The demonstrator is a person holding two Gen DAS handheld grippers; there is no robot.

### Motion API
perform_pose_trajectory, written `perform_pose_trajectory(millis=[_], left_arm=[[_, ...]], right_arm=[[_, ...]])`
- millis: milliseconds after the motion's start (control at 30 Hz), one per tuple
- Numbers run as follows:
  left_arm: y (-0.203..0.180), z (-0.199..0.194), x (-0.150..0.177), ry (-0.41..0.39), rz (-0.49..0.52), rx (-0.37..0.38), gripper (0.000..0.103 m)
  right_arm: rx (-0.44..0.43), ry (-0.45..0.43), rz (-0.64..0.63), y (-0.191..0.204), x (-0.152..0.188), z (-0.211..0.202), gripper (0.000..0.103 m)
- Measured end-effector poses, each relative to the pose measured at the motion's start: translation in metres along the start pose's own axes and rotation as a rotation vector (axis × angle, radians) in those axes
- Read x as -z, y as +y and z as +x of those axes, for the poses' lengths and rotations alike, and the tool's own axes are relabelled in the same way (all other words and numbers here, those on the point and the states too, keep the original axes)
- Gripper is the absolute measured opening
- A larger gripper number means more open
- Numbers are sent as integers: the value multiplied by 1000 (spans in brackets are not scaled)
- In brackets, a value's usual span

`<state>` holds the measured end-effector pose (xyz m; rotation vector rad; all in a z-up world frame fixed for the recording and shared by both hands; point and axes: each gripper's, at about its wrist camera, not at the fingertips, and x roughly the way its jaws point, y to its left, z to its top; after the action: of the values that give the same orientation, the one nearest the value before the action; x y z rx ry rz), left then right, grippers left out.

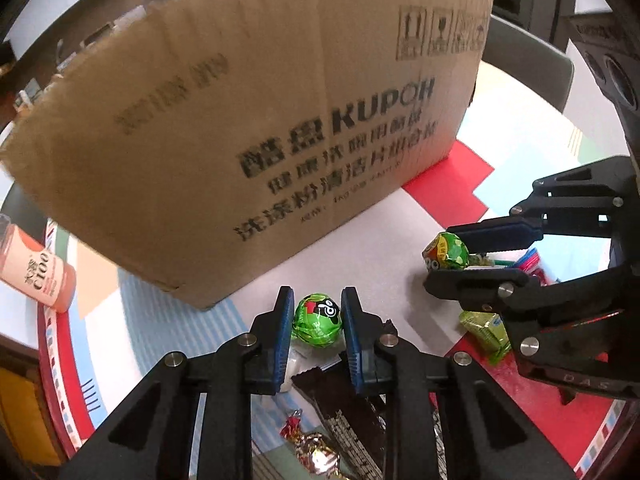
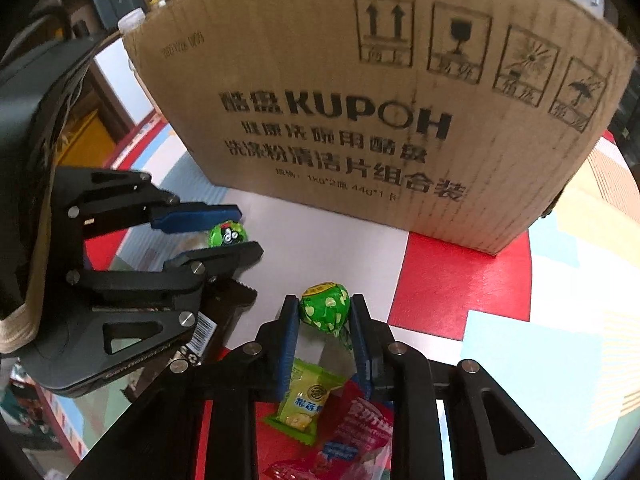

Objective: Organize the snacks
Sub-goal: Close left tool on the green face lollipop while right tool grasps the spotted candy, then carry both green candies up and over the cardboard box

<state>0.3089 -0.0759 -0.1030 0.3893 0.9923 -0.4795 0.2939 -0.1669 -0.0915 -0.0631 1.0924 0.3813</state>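
Directly ahead, the cardboard box [image 1: 256, 128] fills both views, its top rim high above the grippers. In front of its near wall, the left gripper [image 1: 316, 316] is clamped on a green lollipop [image 1: 317, 320], and the right gripper [image 2: 325, 314] is clamped on a second green lollipop [image 2: 326, 308]. To go in cleanly, I judge each should rise clear of that rim before crossing. Below the box lie a yellow-green packet [image 2: 302, 396], a red packet [image 2: 356, 436] and a foil candy [image 1: 316, 452]; the open room is upward.

Box [image 1: 240, 120] at the desk's [image 1: 352, 248] back, two lollipops [image 1: 317, 321] before it, bottle [image 1: 38, 268] left, probably lying flat
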Motion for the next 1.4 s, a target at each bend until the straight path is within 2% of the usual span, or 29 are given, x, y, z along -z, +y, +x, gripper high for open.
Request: perform_pose_trajectory(millis=[400, 433, 667, 867, 1200, 1400], left_arm=[[11, -63, 29, -119, -88, 7, 25], [10, -77, 21, -129, -93, 7, 25], [16, -123, 15, -219, -115, 4, 25], [14, -142, 7, -278, -124, 8, 25], [18, -173, -21, -385, -158, 9, 25], [29, -185, -38, -423, -166, -20, 25]], right_arm=[[7, -108, -15, 11, -12, -45, 27], [7, -119, -17, 12, -13, -50, 27], [-4, -185, -12, 17, -18, -77, 27], [-1, -251, -15, 15, -22, -103, 27], [-5, -373, -7, 27, -50, -131, 27], [7, -420, -15, 29, -67, -144, 27]])
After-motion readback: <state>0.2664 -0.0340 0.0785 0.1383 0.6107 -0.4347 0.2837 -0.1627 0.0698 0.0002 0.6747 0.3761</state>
